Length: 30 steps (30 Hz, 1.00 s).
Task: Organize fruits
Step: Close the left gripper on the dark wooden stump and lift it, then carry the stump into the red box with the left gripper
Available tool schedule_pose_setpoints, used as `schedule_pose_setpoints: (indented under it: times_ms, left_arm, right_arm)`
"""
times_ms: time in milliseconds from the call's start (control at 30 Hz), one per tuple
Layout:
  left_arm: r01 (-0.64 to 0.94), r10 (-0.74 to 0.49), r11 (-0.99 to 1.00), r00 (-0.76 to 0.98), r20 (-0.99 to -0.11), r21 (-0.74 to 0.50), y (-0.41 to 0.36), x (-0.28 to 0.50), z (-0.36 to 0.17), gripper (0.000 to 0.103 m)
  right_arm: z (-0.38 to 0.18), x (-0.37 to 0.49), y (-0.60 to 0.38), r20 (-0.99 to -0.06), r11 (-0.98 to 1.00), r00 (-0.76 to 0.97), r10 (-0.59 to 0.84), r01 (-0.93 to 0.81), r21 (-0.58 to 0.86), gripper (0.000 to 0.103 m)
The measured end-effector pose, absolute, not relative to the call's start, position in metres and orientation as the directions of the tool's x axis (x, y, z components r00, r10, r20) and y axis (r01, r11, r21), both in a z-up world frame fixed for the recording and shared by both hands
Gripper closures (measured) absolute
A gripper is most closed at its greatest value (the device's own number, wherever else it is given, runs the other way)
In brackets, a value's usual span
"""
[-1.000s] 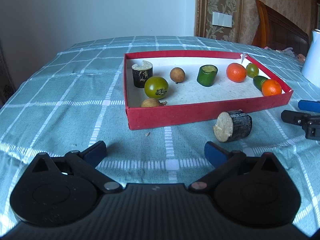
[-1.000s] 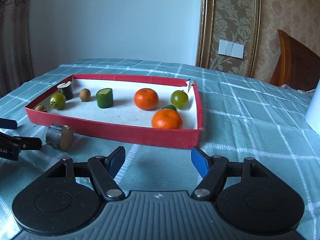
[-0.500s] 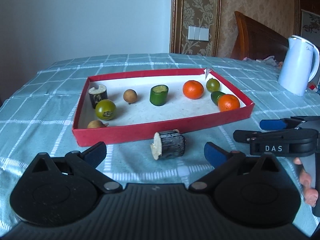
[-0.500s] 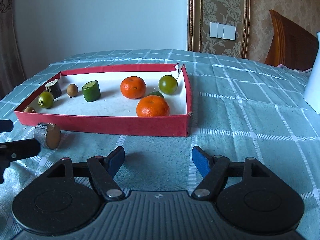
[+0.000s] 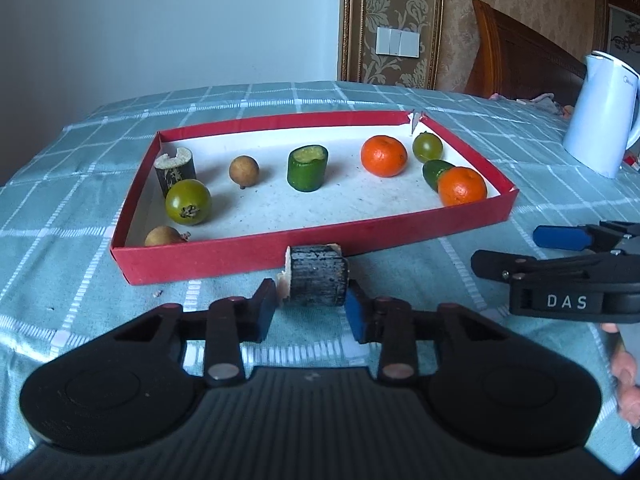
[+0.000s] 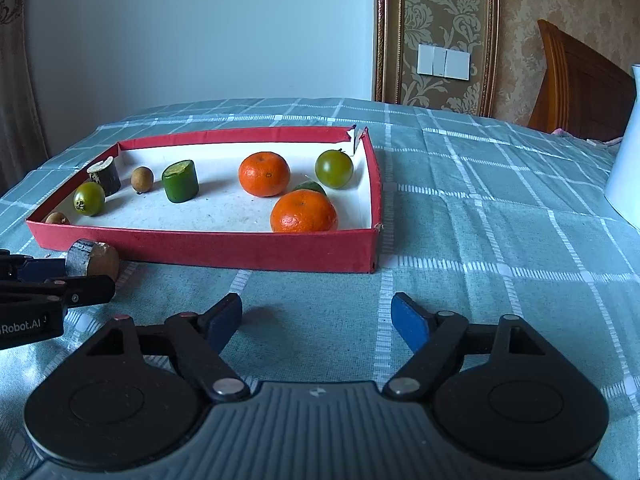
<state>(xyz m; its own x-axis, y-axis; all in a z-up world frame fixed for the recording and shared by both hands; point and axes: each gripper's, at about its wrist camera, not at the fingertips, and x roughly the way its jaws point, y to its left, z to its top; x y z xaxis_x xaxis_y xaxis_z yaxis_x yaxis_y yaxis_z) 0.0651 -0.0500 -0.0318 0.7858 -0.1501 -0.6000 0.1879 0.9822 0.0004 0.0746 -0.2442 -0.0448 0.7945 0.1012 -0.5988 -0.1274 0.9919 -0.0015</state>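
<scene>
A dark sugarcane chunk lies on the tablecloth just in front of the red tray. My left gripper is closed around it, pads touching both cut ends. The chunk also shows in the right wrist view. The tray holds two oranges, green tomatoes, a green cucumber piece, a longan and another sugarcane piece. My right gripper is open and empty over the cloth, in front of the tray's right end.
A white kettle stands at the right on the teal checked tablecloth. A wooden headboard is behind it. A small longan sits in the tray's near left corner.
My left gripper moved forward to the sugarcane chunk and closed on it. The right gripper stayed open and nearly still.
</scene>
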Motion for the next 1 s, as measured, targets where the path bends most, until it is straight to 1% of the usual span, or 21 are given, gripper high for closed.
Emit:
schedule_pose_setpoints:
  times_ms: [267, 533, 600, 667, 800, 1000]
  left_arm:
    - [0.210, -0.177, 0.978, 0.795, -0.580, -0.011, -0.046, 0.059, -0.028, 0.073]
    - [0.244, -0.238, 0.968, 0.822, -0.517, -0.057, -0.038, 0.051, 0.004, 0.074]
    - [0.238, -0.234, 0.970, 0.830, -0.506, -0.058, -0.037, 0.055, 0.009, 0.074]
    - [0.224, -0.215, 0.974, 0.831, -0.513, -0.044, -0.036, 0.059, 0.010, 0.074]
    - [0.226, -0.231, 0.971, 0.814, -0.532, -0.076, -0.029, 0.061, 0.008, 0.074]
    - [0.226, -0.239, 0.970, 0.824, -0.513, -0.088, -0.023, 0.063, 0.016, 0.074]
  right_arm:
    - [-0.045, 0.075, -0.244, -0.602, 0.992, 0.792, 0.101, -0.127, -0.001, 0.021]
    - [-0.045, 0.075, -0.244, -0.602, 0.992, 0.792, 0.102, -0.127, 0.000, 0.021]
    - [-0.045, 0.075, -0.244, -0.602, 0.992, 0.792, 0.102, -0.127, 0.000, 0.021]
    - [-0.045, 0.075, -0.244, -0.602, 0.992, 0.792, 0.102, -0.127, 0.000, 0.021]
    - [-0.045, 0.075, -0.244, -0.602, 0.992, 0.792, 0.101, -0.127, -0.002, 0.021]
    - [-0.045, 0.075, -0.244, -0.603, 0.992, 0.792, 0.100, -0.128, -0.002, 0.021]
